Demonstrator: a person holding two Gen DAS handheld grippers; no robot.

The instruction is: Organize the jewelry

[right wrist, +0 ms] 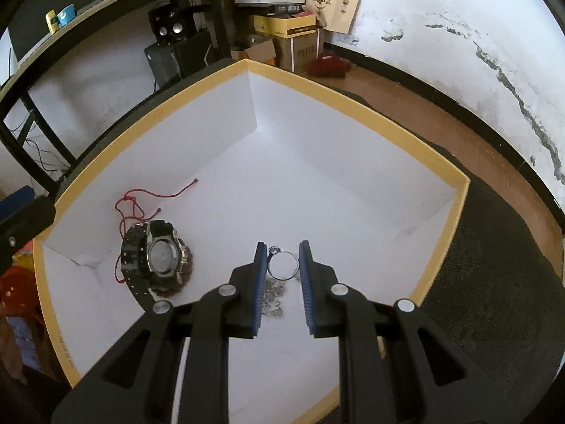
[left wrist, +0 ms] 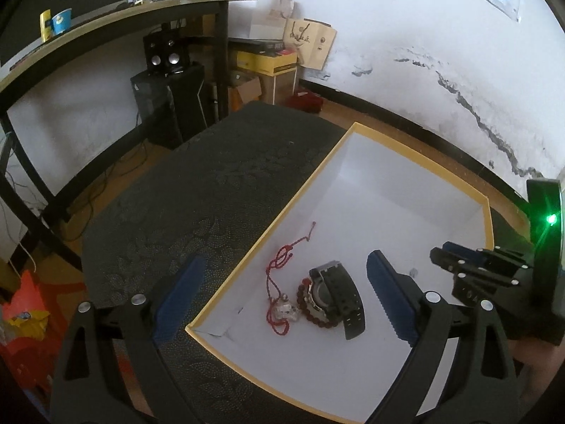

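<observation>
A white box with a yellow rim (left wrist: 310, 180) (right wrist: 356, 106) sits on a dark patterned table (left wrist: 197, 190). Inside lie a black watch (left wrist: 335, 296) (right wrist: 155, 258), a brown bead bracelet (left wrist: 310, 312) (right wrist: 187, 265) under it, and a red cord necklace with a clear pendant (left wrist: 282, 304) (right wrist: 134, 205). My left gripper (left wrist: 282, 300) is open wide above the box's near corner, empty. My right gripper (right wrist: 282, 265) is inside the box, its blue pads on either side of a silver ring (right wrist: 281, 265) with a chain (right wrist: 272, 296); small gaps show, so it looks open. It also shows in the left wrist view (left wrist: 448, 254).
A desk with black legs (left wrist: 106, 24), speakers (left wrist: 166, 54) and a computer tower (left wrist: 173, 106) stand beyond the table. Cardboard boxes (left wrist: 268, 67) and paper bags (left wrist: 310, 42) lean at the cracked white wall. A red and yellow bag (left wrist: 24, 311) lies on the floor at left.
</observation>
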